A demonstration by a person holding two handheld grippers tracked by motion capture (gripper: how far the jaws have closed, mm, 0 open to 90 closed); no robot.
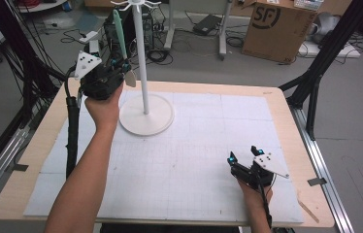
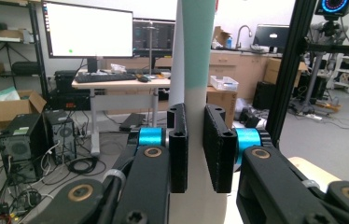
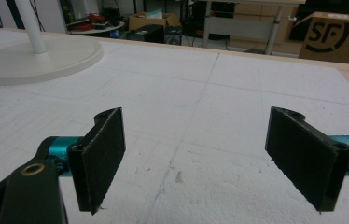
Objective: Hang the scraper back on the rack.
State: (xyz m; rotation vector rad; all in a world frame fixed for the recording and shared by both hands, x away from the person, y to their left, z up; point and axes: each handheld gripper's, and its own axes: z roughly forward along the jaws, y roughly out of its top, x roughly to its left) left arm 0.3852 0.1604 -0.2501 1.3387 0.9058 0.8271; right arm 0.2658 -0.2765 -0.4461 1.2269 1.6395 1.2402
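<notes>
Two grippers are seen: a green-and-white spatula (image 1: 121,41) is clamped upright by the left gripper (image 1: 116,73) beside the stand (image 1: 145,114); the right gripper (image 1: 242,156) is held wide open, empty, over the table (image 1: 194,141).

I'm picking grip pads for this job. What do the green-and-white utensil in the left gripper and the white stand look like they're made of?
The utensil looks like smooth matt plastic or silicone: even mint green over white, no grain or glare. The left gripper is shut on its white part. The white stand looks like painted metal or plastic, uniformly white with a soft sheen; which one I cannot tell.
</notes>
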